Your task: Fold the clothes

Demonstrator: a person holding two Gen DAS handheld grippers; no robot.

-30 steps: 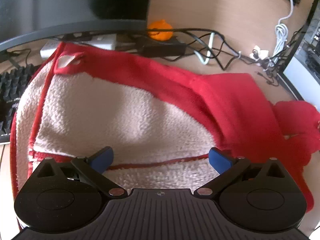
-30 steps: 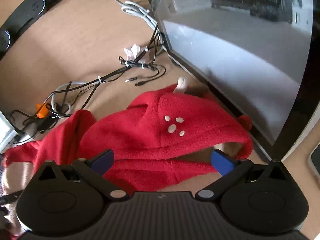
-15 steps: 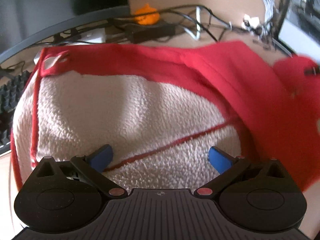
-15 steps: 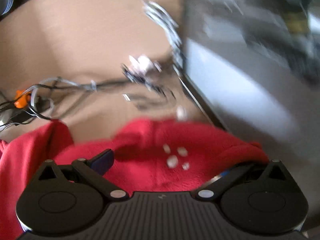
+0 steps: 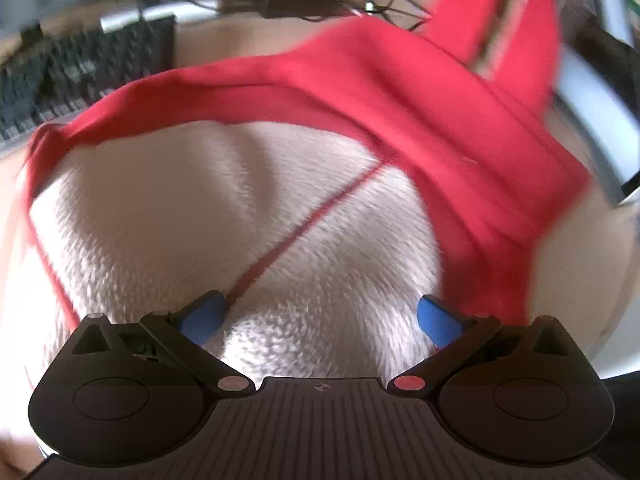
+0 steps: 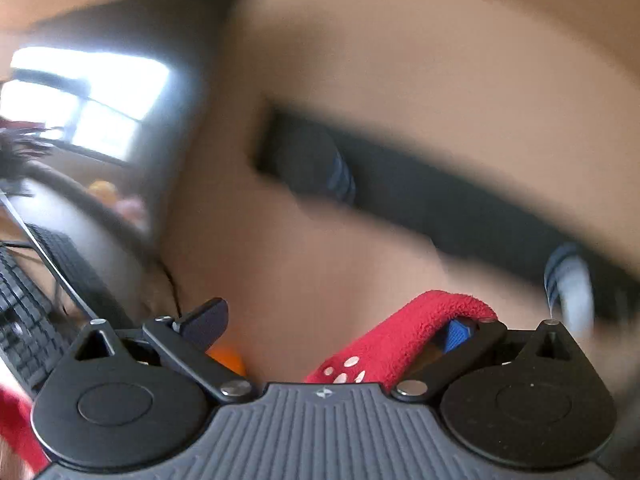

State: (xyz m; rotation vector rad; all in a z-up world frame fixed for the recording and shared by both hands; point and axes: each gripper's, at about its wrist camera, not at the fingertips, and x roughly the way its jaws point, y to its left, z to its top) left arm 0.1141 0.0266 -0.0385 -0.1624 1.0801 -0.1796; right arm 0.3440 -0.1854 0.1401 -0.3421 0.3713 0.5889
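Left gripper spread over fleece garment, nothing pinched. Right gripper spread, red sleeve merely draped lower right; slip-off risked.

Garment before left tongs; keyboard behind (far left).

Both views motion-blurred w/ fisheye bending at edges. Left wrist: soft daylight, red fleece garment with cream pile lining smeared, worst at upper right; black keyboard streaked. Right wrist: heavy blur; blown-out bright window at left, the light source. Only gripper bodies stay sharp.
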